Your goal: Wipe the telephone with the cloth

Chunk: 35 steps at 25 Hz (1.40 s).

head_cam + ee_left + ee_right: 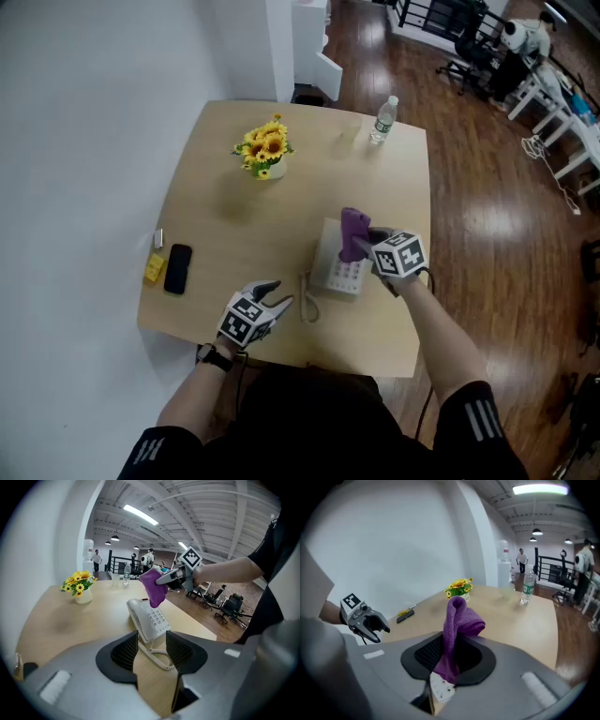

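A white telephone (pixel 339 272) lies on the wooden table (pixel 234 225), its coiled cord (pixel 307 307) trailing toward the front edge. My right gripper (pixel 364 242) is shut on a purple cloth (pixel 353 231), which hangs over the telephone's upper part; whether it touches the phone I cannot tell. In the right gripper view the cloth (pixel 457 620) stands pinched between the jaws, with a bit of keypad (pixel 440 688) below. My left gripper (pixel 279 294) is open and holds nothing, just left of the cord. In the left gripper view the telephone (pixel 149 619) and the cloth (pixel 153 588) lie ahead.
A vase of sunflowers (pixel 265 155) stands at the back of the table and a water bottle (pixel 382 120) at the far right corner. A black mobile phone (pixel 177 268) and a yellow item (pixel 155 268) lie near the left edge. Office chairs (pixel 473 47) stand beyond.
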Each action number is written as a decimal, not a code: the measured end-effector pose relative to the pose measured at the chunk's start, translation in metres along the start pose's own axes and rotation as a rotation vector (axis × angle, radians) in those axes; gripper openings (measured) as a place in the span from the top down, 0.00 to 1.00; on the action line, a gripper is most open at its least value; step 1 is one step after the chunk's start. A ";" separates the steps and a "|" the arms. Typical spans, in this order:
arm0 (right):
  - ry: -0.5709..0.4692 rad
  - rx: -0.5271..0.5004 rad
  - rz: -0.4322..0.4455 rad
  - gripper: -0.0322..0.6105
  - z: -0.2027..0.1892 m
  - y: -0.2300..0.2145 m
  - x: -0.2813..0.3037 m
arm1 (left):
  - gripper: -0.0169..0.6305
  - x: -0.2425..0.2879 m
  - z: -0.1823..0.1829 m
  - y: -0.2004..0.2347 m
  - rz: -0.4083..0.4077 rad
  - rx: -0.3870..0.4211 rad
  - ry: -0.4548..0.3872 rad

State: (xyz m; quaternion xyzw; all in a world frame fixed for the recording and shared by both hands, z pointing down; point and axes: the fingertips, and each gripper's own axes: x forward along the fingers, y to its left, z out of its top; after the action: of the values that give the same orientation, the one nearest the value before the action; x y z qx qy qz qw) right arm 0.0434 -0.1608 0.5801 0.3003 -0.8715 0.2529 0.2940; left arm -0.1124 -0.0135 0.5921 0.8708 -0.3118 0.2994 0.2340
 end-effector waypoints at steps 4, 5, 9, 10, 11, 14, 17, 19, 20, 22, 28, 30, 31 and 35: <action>0.134 -0.177 -0.032 0.84 0.017 -0.018 0.032 | 0.69 0.008 0.010 0.005 0.006 0.002 -0.001; 0.168 -0.219 -0.041 0.84 0.019 -0.022 0.041 | 0.69 0.010 0.011 0.006 0.007 -0.001 -0.005; 0.287 -0.333 -0.067 0.84 0.017 -0.032 0.071 | 0.69 0.012 0.013 0.010 0.013 -0.019 -0.013; 0.313 -0.349 -0.066 0.84 0.014 -0.033 0.078 | 0.69 0.012 0.012 0.011 0.015 -0.022 -0.009; 0.337 -0.358 -0.058 0.84 0.010 -0.031 0.084 | 0.69 0.012 0.011 0.012 0.017 -0.024 -0.006; 0.388 -0.366 0.002 0.84 -0.004 -0.013 0.098 | 0.69 0.010 0.010 0.016 0.023 -0.042 -0.010; 0.396 -0.456 0.015 0.84 -0.011 0.004 0.103 | 0.69 0.010 0.009 0.022 0.036 -0.047 -0.016; 0.396 -0.525 0.016 0.84 -0.015 0.015 0.103 | 0.69 0.011 0.008 0.026 0.041 -0.057 -0.021; 0.398 -0.543 0.020 0.84 -0.020 0.020 0.102 | 0.69 0.012 0.008 0.027 0.043 -0.061 -0.024; 0.393 -0.556 0.031 0.84 -0.032 0.031 0.099 | 0.69 0.014 0.010 0.029 0.041 -0.065 -0.032; 0.376 -0.523 0.071 0.84 -0.068 0.059 0.091 | 0.69 0.017 0.017 0.041 0.051 -0.049 -0.033; 0.395 -0.547 0.091 0.84 -0.083 0.070 0.089 | 0.69 0.019 0.020 0.046 0.057 -0.047 -0.031; 0.409 -0.564 0.102 0.84 -0.091 0.077 0.088 | 0.69 0.019 0.022 0.047 0.058 -0.047 -0.030; 0.454 -0.610 0.137 0.84 -0.124 0.096 0.087 | 0.69 0.024 0.029 0.049 0.058 -0.036 -0.026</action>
State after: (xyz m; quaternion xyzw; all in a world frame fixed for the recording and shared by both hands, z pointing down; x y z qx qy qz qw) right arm -0.0330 -0.0503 0.6989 0.0763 -0.8375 0.0611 0.5376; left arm -0.1198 -0.0741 0.5985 0.8610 -0.3452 0.2891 0.2366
